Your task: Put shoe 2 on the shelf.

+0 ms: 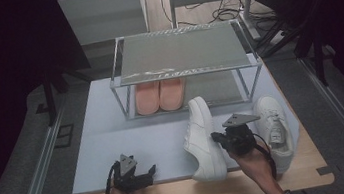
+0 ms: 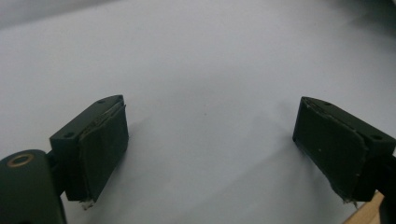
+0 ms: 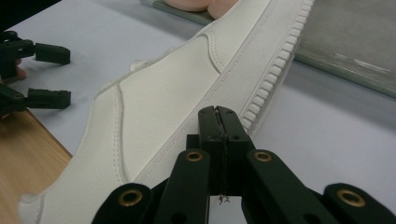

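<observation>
Open blue-grey mat (image 1: 130, 138) lies ahead of the left gripper (image 1: 142, 174), free up to the shoe rack (image 1: 184, 70). The right gripper (image 1: 218, 139) sits wedged between two white sneakers (image 1: 200, 138) (image 1: 275, 131). Pink slippers (image 1: 160, 96) fill the rack's lower left; its lower right and top shelf are free.

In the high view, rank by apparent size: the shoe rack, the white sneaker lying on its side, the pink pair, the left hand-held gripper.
1. shoe rack
2. white sneaker
3. pink pair, partly hidden under the rack's top shelf
4. left hand-held gripper
</observation>
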A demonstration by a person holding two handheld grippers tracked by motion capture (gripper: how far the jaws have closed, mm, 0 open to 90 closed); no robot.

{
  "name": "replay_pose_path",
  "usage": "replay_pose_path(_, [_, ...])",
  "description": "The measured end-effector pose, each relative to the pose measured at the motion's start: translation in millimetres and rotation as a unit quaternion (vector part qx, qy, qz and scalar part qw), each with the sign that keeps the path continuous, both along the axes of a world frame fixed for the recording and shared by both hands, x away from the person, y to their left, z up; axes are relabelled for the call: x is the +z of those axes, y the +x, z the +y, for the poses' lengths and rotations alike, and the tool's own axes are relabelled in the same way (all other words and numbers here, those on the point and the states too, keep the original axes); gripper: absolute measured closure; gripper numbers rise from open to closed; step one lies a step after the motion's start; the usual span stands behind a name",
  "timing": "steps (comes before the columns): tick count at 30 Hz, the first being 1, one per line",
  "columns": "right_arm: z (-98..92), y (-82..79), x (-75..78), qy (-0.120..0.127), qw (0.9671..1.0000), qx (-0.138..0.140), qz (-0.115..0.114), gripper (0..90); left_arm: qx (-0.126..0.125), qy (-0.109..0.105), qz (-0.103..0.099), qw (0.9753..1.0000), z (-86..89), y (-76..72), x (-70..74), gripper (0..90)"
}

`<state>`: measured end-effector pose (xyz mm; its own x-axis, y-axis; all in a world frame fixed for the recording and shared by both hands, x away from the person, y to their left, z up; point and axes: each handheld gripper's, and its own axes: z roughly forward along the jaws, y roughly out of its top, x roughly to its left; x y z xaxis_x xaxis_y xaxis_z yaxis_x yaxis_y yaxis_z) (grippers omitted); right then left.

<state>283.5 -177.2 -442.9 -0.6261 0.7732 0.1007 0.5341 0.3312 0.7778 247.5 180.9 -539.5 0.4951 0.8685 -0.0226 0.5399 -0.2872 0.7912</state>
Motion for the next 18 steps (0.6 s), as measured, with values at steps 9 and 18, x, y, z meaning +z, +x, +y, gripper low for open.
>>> replay_pose_path(9, [-17.2, -2.5, -0.6, -0.012, 0.9994, -0.032, -0.003, 89.8, 0.001, 0.000, 0.001, 1.0000, -0.1, -0.1, 0.0, 10.5])
replay_pose_path(18, [-31.7, -0.9, -6.9, -0.046, 0.9962, -0.074, 0.007, 89.8, 0.001, 0.000, 0.001, 1.0000, -0.2, 0.0, 0.0, 10.4])
